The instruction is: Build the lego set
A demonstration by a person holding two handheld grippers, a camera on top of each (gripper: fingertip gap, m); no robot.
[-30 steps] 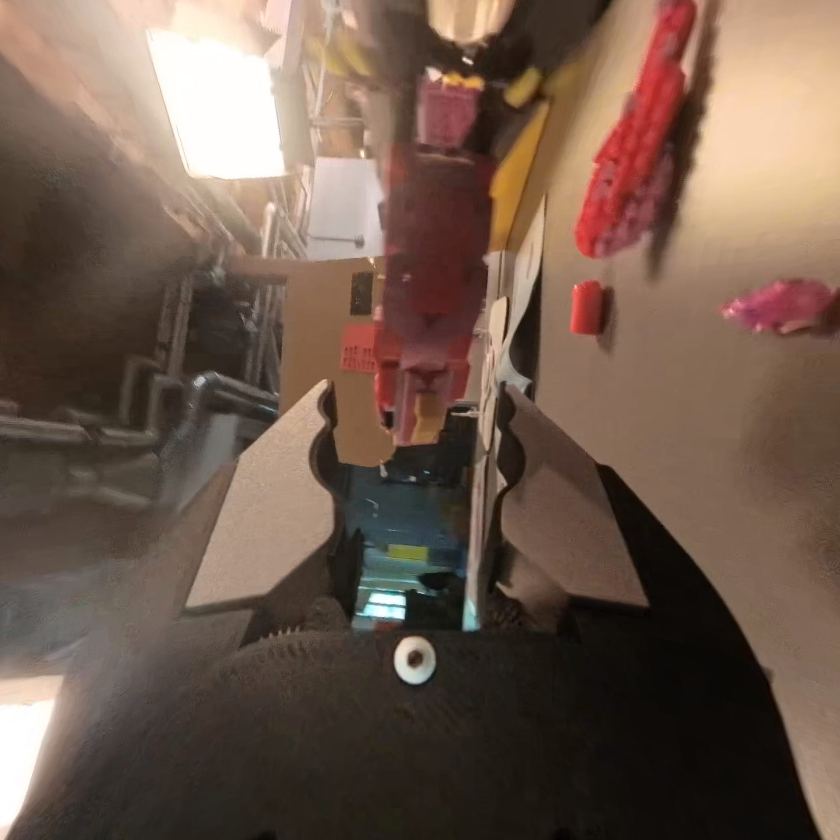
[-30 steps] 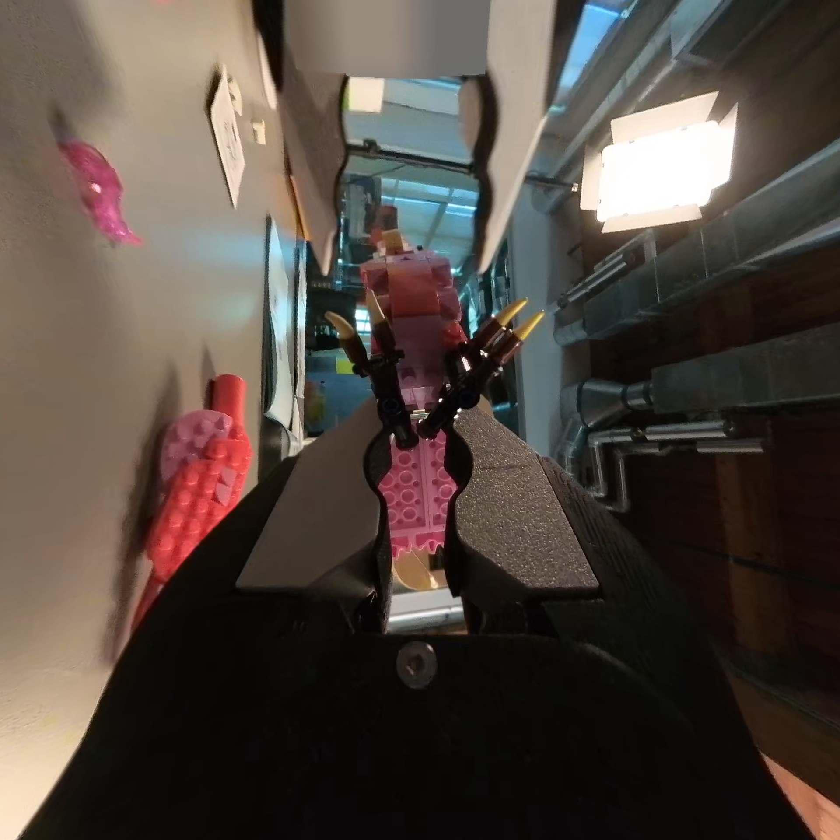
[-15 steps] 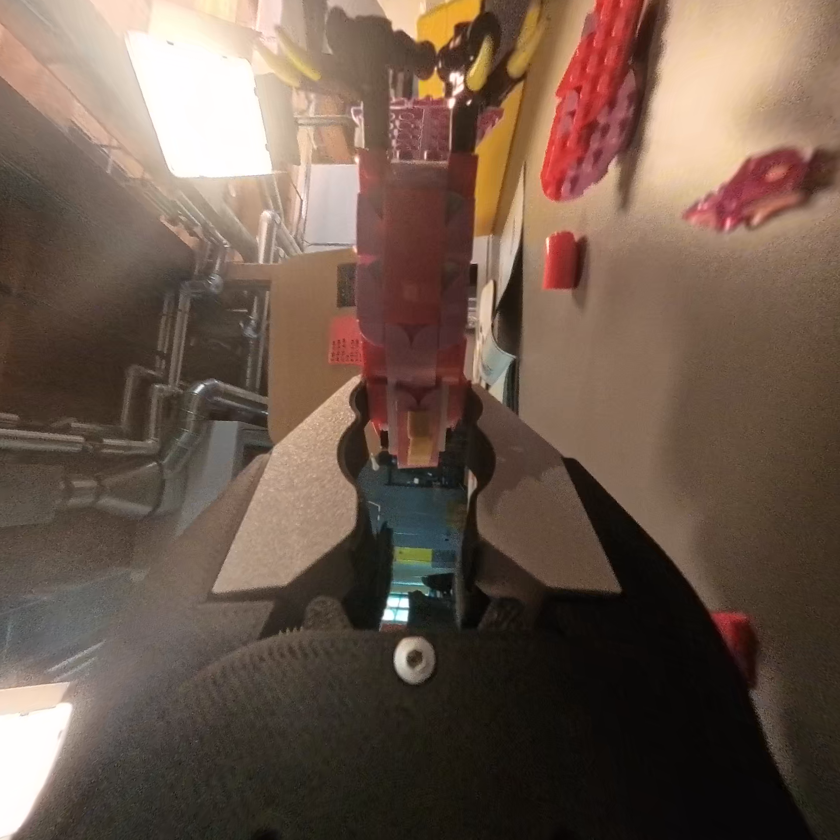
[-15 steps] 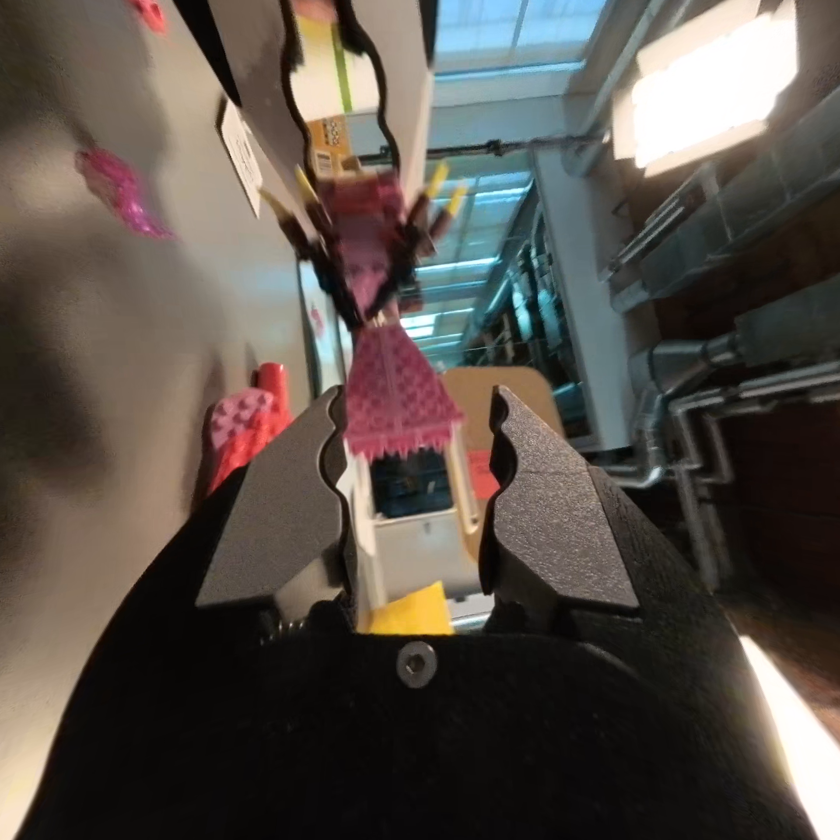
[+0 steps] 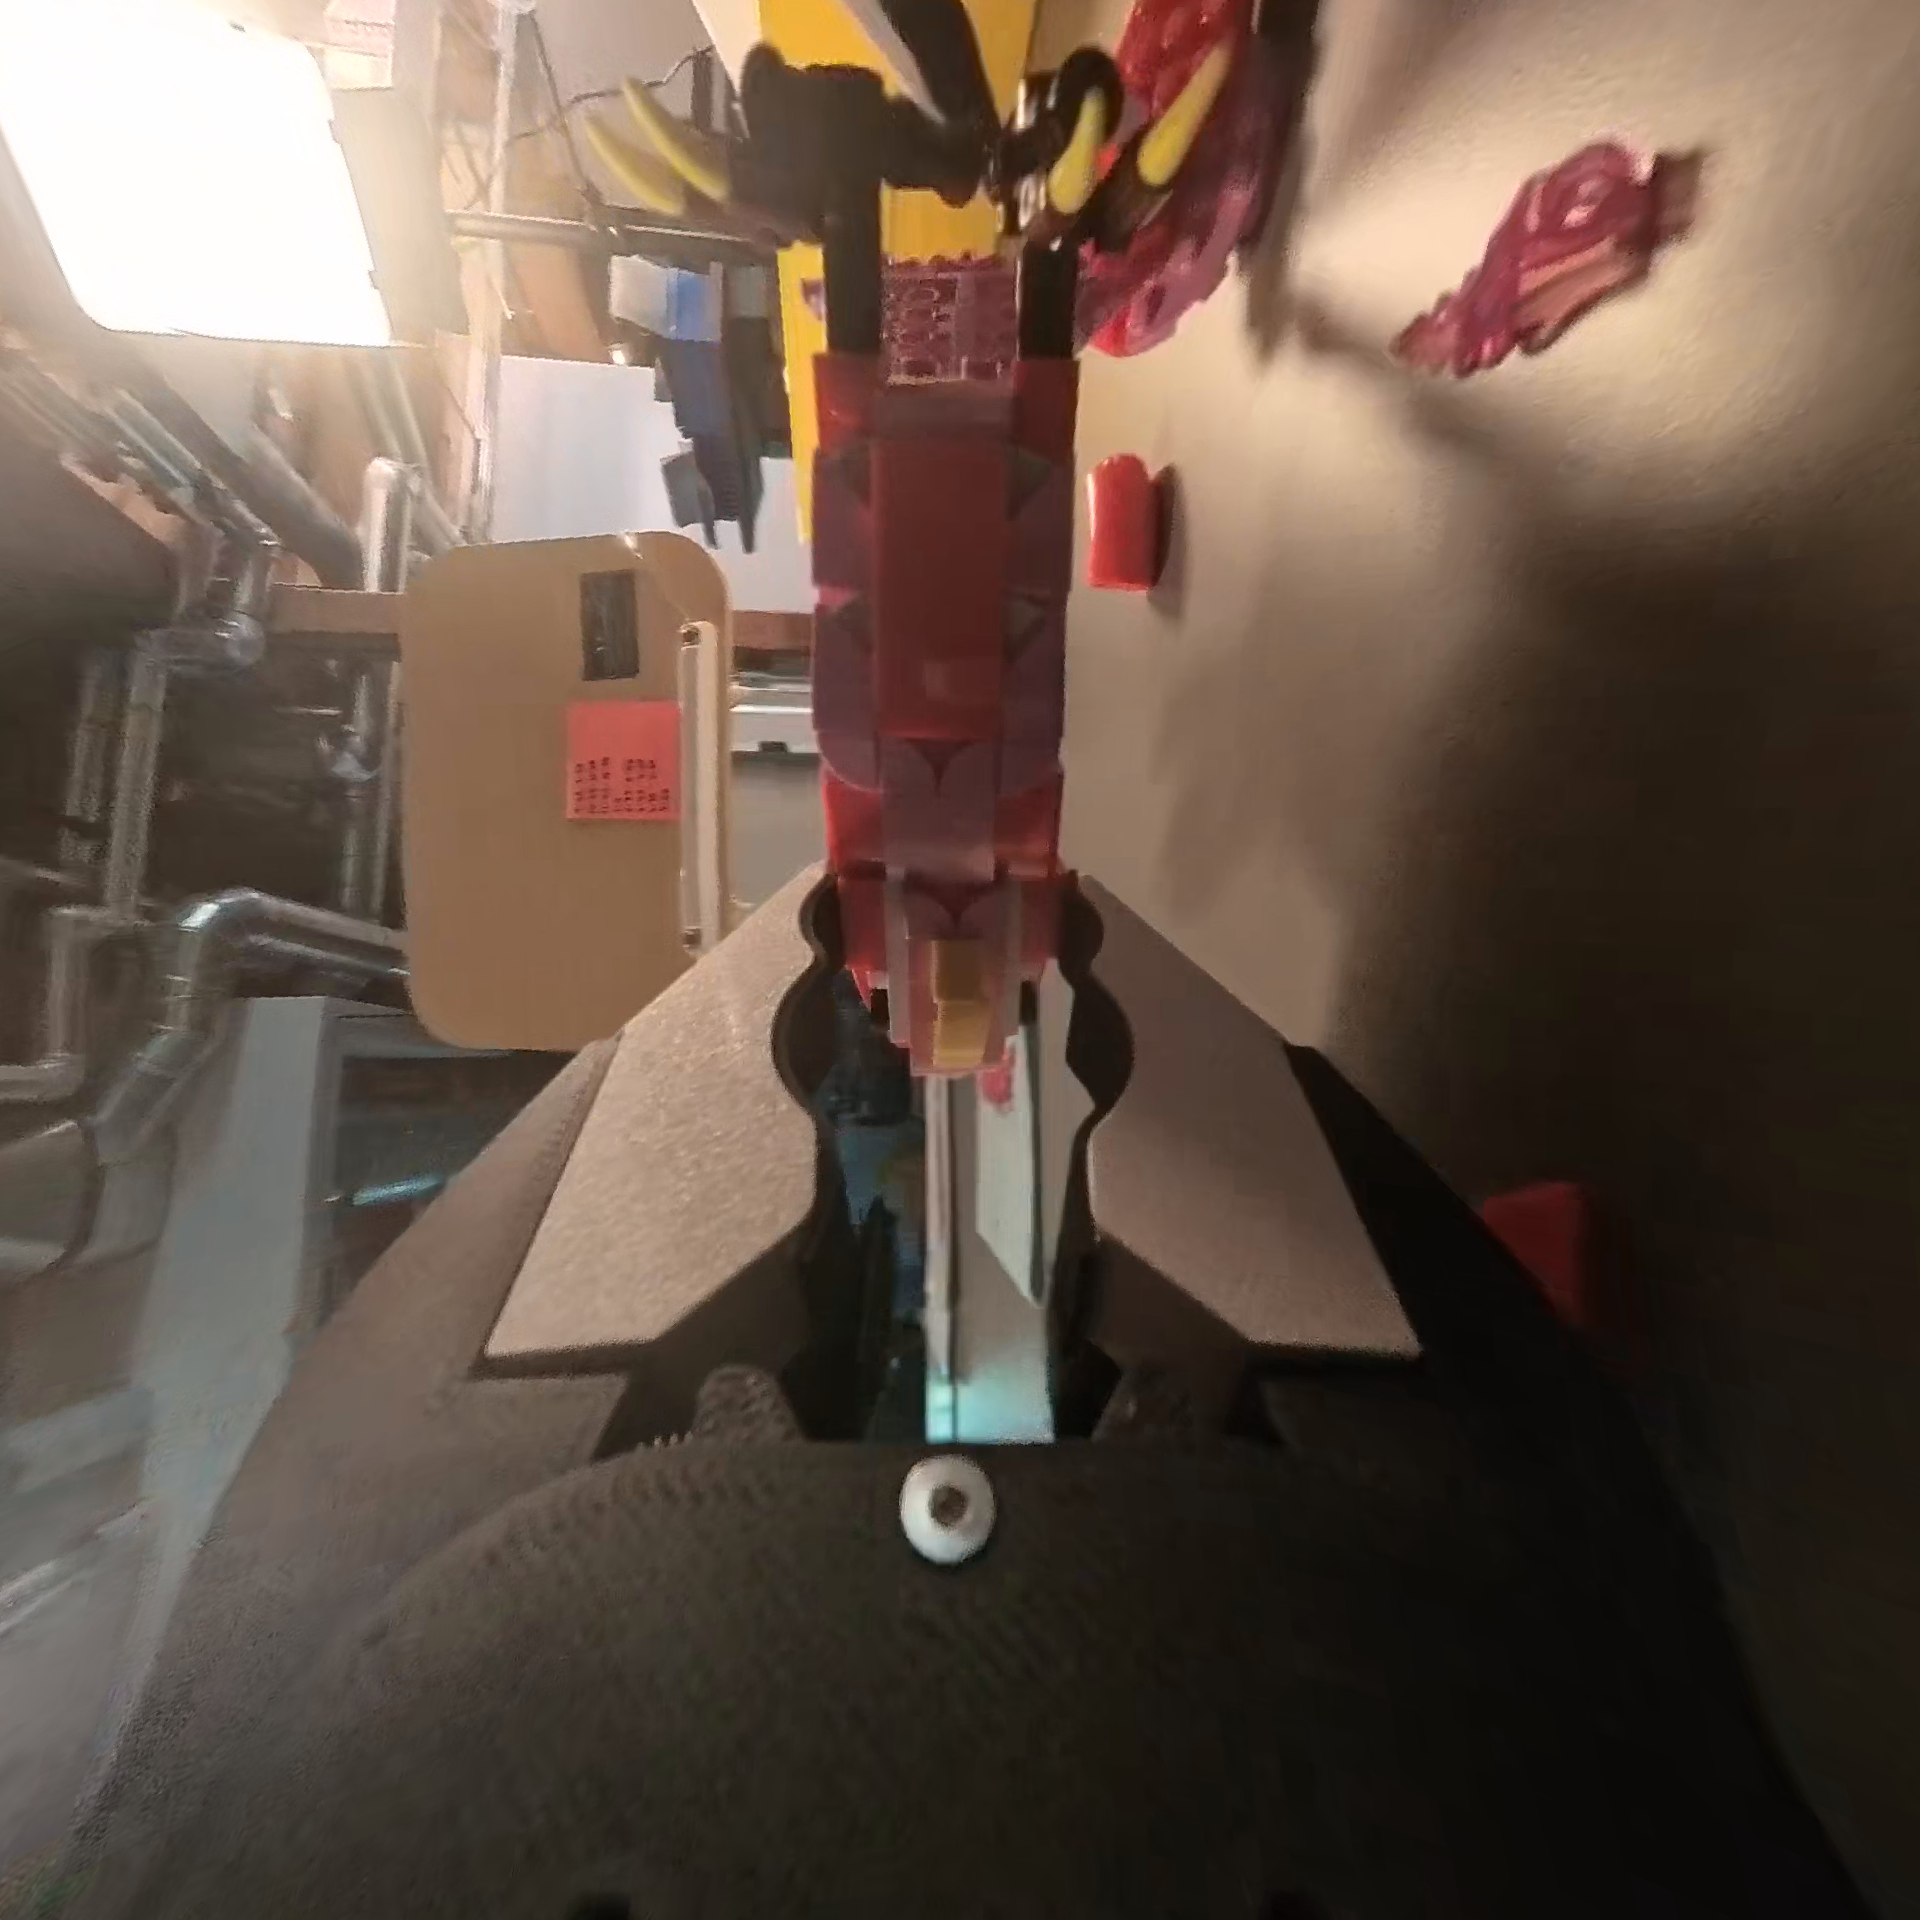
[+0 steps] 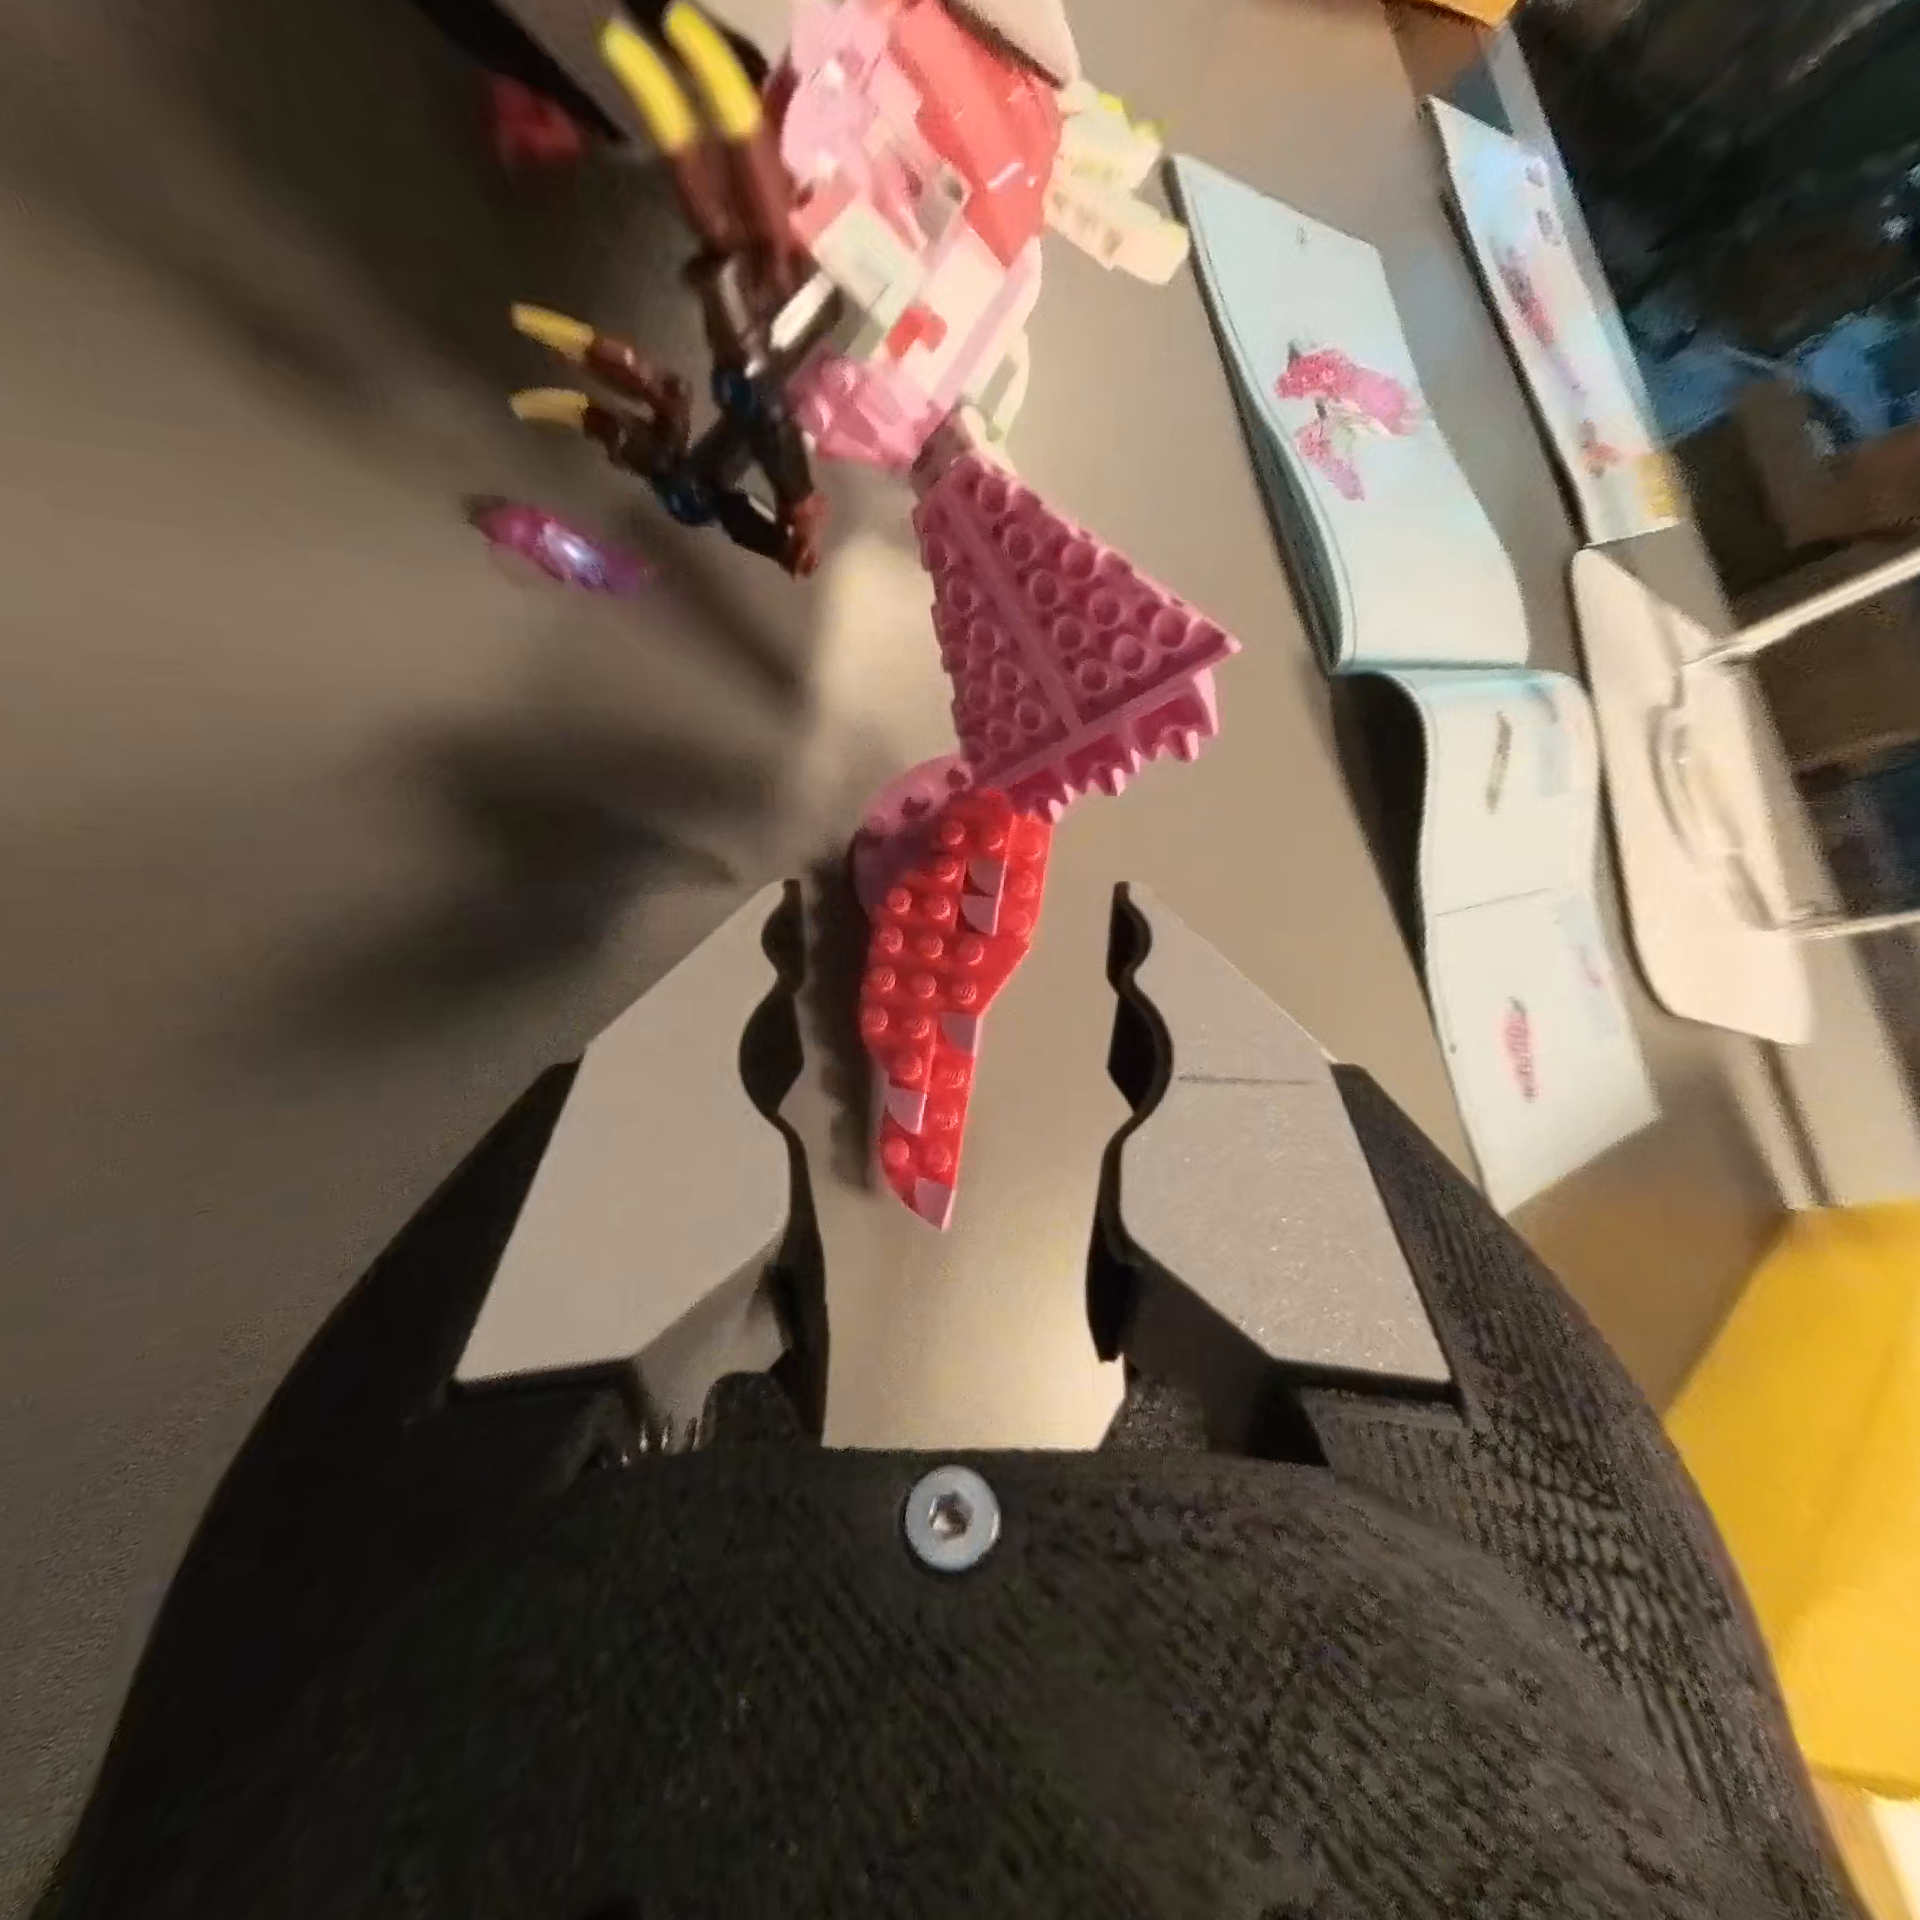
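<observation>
My left gripper [image 5: 945,914] is shut on one end of a red and pink brick-built model [image 5: 940,623] and holds it in the air beside the grey table [image 5: 1558,831]. The model's black legs with yellow claws [image 5: 831,135] stick out at its far end. In the right wrist view the same model [image 6: 914,208] hangs at the top, with its pink studded tail fan [image 6: 1049,623] pointing towards me. My right gripper [image 6: 956,904] is open. A flat red and pink brick wing [image 6: 945,997] lies on the table between its fingers, with a gap to both pads.
A small red piece [image 5: 1120,525], a magenta piece [image 5: 1538,270] and another red piece [image 5: 1538,1257] lie on the table. Open light-blue booklets [image 6: 1382,416], a clear plastic tray [image 6: 1704,790] and a yellow sheet [image 6: 1818,1455] sit at the right. The grippers' ends are close to 12 cm from one another. The magenta piece [image 5: 1538,270] sits 8 cm or so from the ends of my right fingers. Seen from the right wrist view [image 6: 537,510] as well.
My left gripper closed on the model's near end. My right gripper let go of the model's tail end, opened, and swung down over the wing on the table.
</observation>
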